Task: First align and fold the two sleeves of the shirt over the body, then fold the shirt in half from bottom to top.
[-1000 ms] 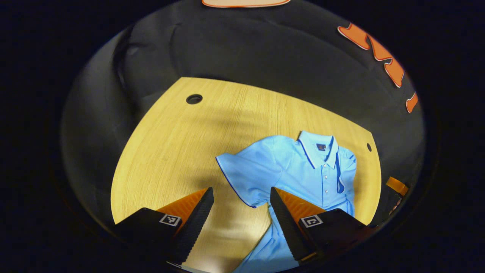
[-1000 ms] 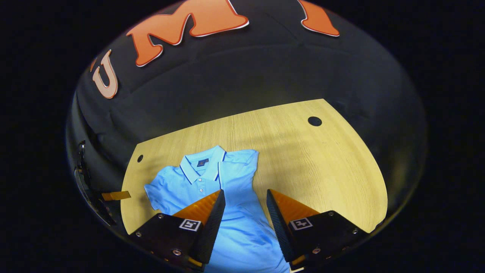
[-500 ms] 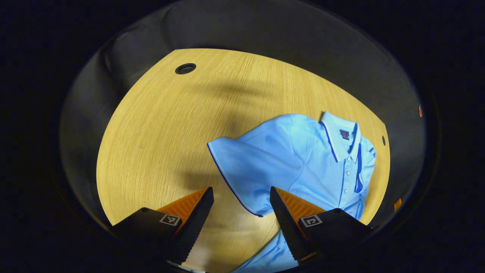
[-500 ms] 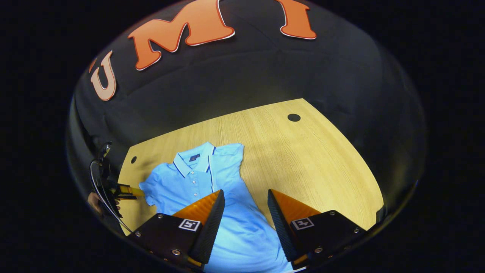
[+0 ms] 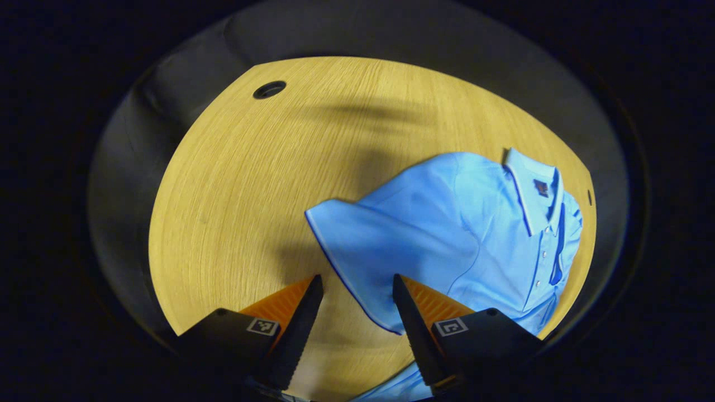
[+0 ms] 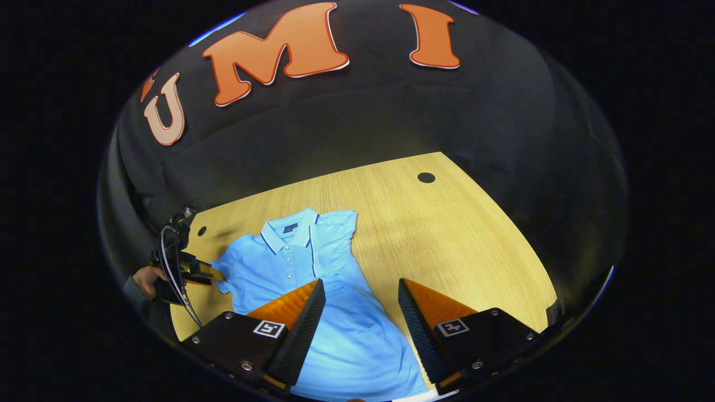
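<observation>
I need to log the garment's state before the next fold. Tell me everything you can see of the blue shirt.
The shirt is a light blue short-sleeved polo of soft knit-looking cloth, with dark blue piping on the collar and sleeve hems, a buttoned placket and a small dark label inside the neck. It lies front up on the wooden table, collar toward the far wall. One sleeve is already folded over the body; the other sleeve lies spread flat, its hem just ahead of the open left gripper. The right gripper hangs open above the lower body.
</observation>
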A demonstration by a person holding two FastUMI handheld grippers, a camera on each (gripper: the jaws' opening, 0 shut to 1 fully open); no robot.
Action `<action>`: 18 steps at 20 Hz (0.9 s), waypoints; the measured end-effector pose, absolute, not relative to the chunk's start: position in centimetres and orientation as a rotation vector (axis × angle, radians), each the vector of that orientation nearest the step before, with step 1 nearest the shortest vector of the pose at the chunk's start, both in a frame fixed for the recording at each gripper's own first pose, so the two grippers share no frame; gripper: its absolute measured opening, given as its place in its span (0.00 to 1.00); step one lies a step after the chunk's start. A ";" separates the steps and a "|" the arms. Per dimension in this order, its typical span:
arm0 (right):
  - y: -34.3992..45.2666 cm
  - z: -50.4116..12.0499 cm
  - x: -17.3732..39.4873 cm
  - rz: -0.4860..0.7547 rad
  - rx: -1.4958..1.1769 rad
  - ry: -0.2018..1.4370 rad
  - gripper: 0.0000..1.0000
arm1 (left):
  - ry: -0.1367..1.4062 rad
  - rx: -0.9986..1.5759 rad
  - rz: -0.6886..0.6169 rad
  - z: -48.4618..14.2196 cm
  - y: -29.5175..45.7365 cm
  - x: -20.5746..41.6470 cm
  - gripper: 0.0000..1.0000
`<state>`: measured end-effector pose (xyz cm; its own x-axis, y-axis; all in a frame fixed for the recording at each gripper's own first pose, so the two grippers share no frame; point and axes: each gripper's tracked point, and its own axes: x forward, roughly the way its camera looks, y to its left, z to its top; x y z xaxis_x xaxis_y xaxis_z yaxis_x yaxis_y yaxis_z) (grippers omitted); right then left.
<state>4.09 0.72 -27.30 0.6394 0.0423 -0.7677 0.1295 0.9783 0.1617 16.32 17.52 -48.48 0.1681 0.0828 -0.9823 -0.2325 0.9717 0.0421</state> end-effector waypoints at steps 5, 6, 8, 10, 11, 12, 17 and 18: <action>-1.2 -26.6 2.2 -0.049 0.177 0.868 0.83 | 1.346 -0.161 0.222 -47.9 16.5 17.2 0.37; -1.6 -26.5 1.8 -0.052 0.173 0.864 0.83 | 1.341 -0.175 0.227 -47.8 16.4 17.2 0.19; -2.3 -26.2 1.0 -0.055 0.172 0.847 0.84 | 1.317 -0.195 0.206 -47.6 16.3 17.3 0.11; -2.8 -26.2 0.1 -0.054 0.174 0.847 0.83 | 1.303 -0.242 0.189 -47.5 16.0 17.4 0.08; -3.2 -26.2 -0.4 -0.056 0.172 0.850 0.83 | 1.306 -0.261 0.176 -47.4 15.6 17.1 0.09; -3.4 -26.0 -0.9 -0.053 0.173 0.852 0.83 | 1.300 -0.269 0.169 -47.0 15.4 17.0 0.09; -4.9 -25.5 -2.4 -0.088 0.189 0.845 0.83 | 1.232 -0.199 0.096 -44.0 13.1 18.0 0.09; -5.2 -25.2 -2.7 -0.097 0.194 0.844 0.83 | 1.217 -0.179 0.073 -43.4 12.5 18.5 0.09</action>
